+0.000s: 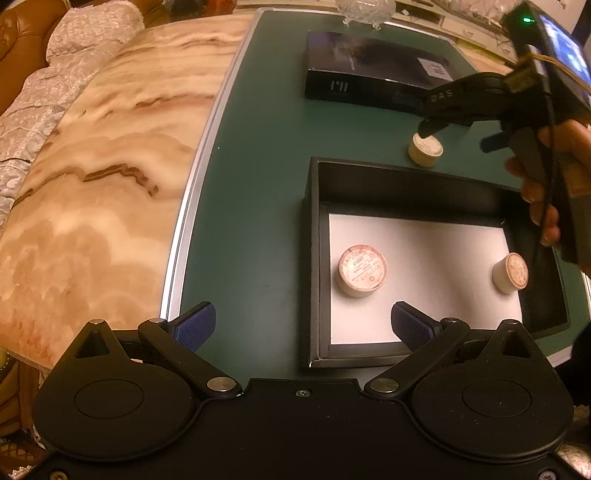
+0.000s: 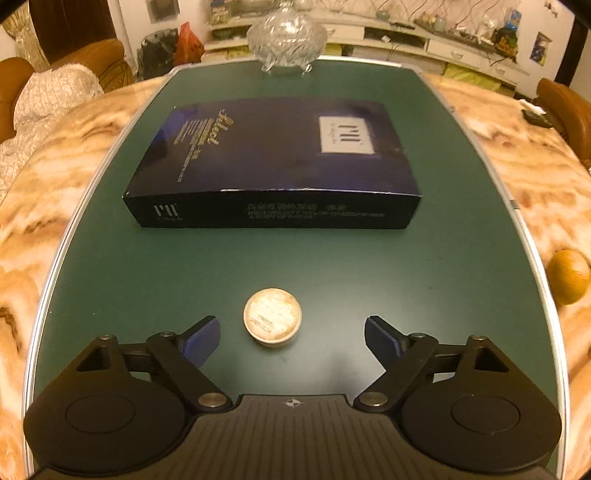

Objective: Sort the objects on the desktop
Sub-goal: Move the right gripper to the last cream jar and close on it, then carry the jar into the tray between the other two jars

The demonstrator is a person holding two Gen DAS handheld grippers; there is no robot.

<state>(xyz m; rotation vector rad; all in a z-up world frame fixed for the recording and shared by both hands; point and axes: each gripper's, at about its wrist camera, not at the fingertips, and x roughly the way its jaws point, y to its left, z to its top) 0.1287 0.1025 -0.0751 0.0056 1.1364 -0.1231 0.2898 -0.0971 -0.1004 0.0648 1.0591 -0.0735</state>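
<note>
A small round cream container (image 2: pixel 272 317) stands on the green mat (image 2: pixel 147 266), between the fingers of my right gripper (image 2: pixel 291 332). The blue pads stand apart from it on both sides, so the gripper is open. In the left wrist view that same container (image 1: pixel 425 149) sits just behind the open black box (image 1: pixel 314 258), with the right gripper's fingertips (image 1: pixel 428 129) over it. Two more round containers (image 1: pixel 362 271) (image 1: pixel 510 272) stand on the box's white floor. My left gripper (image 1: pixel 303 321) hangs open and holds nothing, above the box's near left corner.
A flat dark blue box (image 2: pixel 273 162) lies across the mat behind the container. A cut-glass bowl (image 2: pixel 286 33) stands at the mat's far edge. The mat rests on a marble table (image 1: pixel 92 184); a hand (image 1: pixel 546 199) holds the right gripper. An orange round object (image 2: pixel 569 275) lies at the right.
</note>
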